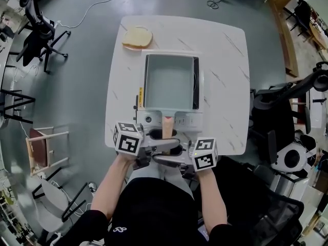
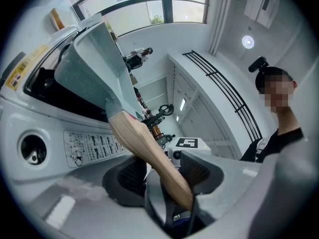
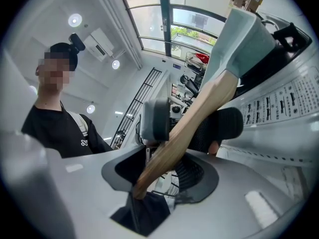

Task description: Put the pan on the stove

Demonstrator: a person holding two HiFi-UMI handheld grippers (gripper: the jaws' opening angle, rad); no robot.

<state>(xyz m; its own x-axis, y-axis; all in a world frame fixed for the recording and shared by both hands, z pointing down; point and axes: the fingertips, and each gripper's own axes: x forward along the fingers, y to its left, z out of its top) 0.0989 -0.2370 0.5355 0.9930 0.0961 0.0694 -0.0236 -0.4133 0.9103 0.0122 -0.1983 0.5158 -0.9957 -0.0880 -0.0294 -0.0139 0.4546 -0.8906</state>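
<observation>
A square pale-green pan (image 1: pixel 169 81) sits over the white table-top stove (image 1: pixel 185 120), its wooden handle (image 1: pixel 167 126) pointing toward me. My left gripper (image 1: pixel 156 147) and right gripper (image 1: pixel 172 158) meet at the handle's end from either side. In the left gripper view the handle (image 2: pixel 144 143) runs between the dark pads of that gripper (image 2: pixel 164 176), which are shut on it. The right gripper view shows the same handle (image 3: pixel 199 108) clamped in the right gripper (image 3: pixel 189 126). Both views show the pan's underside (image 2: pixel 94 68) above the stove's black burner well; whether it rests there I cannot tell.
A slice of bread (image 1: pixel 137 37) lies at the far left corner of the white marble table (image 1: pixel 225 60). Office chairs stand left (image 1: pixel 38 29) and right (image 1: pixel 287 101) of the table. The stove's knob (image 2: pixel 32 151) faces me.
</observation>
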